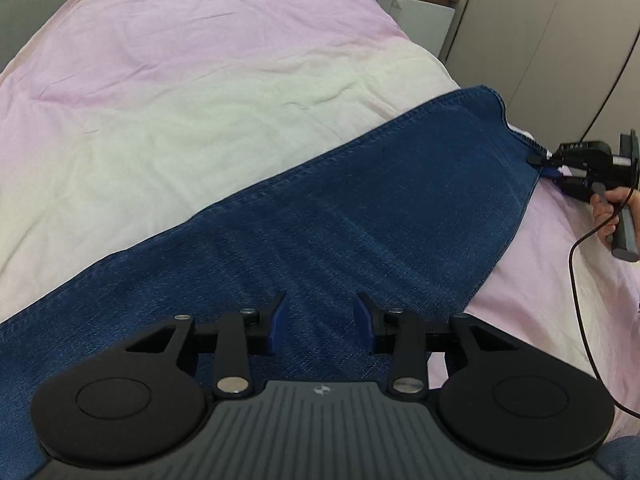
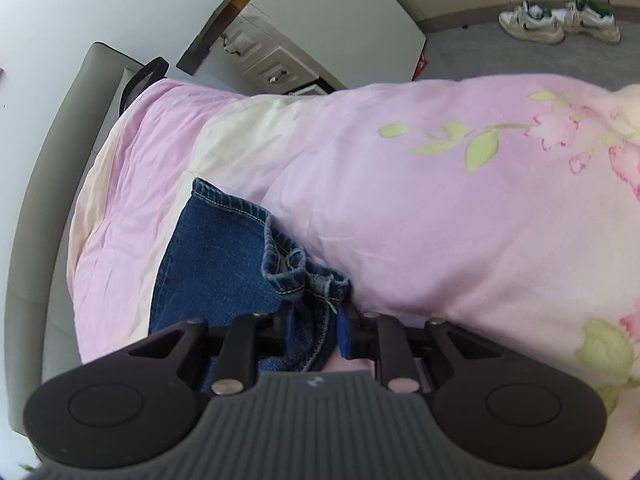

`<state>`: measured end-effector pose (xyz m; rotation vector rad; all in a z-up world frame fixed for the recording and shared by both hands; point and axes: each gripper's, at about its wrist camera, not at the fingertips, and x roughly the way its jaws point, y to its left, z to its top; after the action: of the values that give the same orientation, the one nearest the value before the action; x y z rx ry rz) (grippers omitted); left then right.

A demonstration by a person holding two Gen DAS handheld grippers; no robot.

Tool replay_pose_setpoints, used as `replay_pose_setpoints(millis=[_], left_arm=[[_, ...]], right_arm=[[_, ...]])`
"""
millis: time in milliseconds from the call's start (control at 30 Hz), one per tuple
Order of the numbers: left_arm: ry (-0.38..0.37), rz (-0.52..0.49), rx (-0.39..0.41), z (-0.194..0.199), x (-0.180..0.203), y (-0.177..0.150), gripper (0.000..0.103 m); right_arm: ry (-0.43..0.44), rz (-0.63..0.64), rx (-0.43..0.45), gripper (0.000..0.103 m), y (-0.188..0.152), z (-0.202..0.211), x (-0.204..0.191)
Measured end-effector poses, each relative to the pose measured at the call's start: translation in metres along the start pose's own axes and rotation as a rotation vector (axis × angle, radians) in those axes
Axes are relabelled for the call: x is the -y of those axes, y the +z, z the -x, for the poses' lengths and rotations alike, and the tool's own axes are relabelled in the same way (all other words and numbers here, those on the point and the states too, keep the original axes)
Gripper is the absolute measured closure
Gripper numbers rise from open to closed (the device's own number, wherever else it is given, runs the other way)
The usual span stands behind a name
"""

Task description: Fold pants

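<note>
Blue denim pants lie stretched across a pink and cream bed cover. My left gripper is open and hovers just above the denim, holding nothing. My right gripper is shut on the bunched hem of the pants. In the left wrist view the right gripper shows at the far right, pinching the far corner of the pants. The pants also show in the right wrist view, running away to the left.
The bed cover carries a flower print on the right. A grey headboard curves along the left. A white cabinet and a pair of sneakers stand on the floor beyond the bed.
</note>
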<state>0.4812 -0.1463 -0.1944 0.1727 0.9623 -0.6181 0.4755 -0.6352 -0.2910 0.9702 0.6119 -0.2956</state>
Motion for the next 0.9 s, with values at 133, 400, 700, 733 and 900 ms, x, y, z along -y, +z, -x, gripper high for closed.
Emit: replay_pose_setpoints(millis=[133, 400, 700, 733, 900], left_arm=[[0.022, -0.029, -0.036, -0.021, 0.011, -0.006, 0.063], [0.065, 0.022, -0.037, -0.03, 0.01, -0.016, 0.068], [0.097, 0.057, 0.095, 0.108, -0.038, -0.034, 0.068], [0.109, 0.07, 0.108, 0.124, -0.047, -0.038, 0.068], [0.171, 0.169, 0.176, 0.209, -0.101, -0.08, 0.068]], right_arm=[[0.021, 0.06, 0.05, 0.102, 0.003, 0.019, -0.014], [0.063, 0.212, 0.071, 0.103, 0.018, 0.074, -0.08], [0.164, 0.536, 0.122, 0.102, -0.015, 0.141, -0.229], [0.194, 0.564, 0.128, 0.102, -0.024, 0.15, -0.251], [0.281, 0.675, 0.11, 0.102, -0.083, 0.181, -0.349]])
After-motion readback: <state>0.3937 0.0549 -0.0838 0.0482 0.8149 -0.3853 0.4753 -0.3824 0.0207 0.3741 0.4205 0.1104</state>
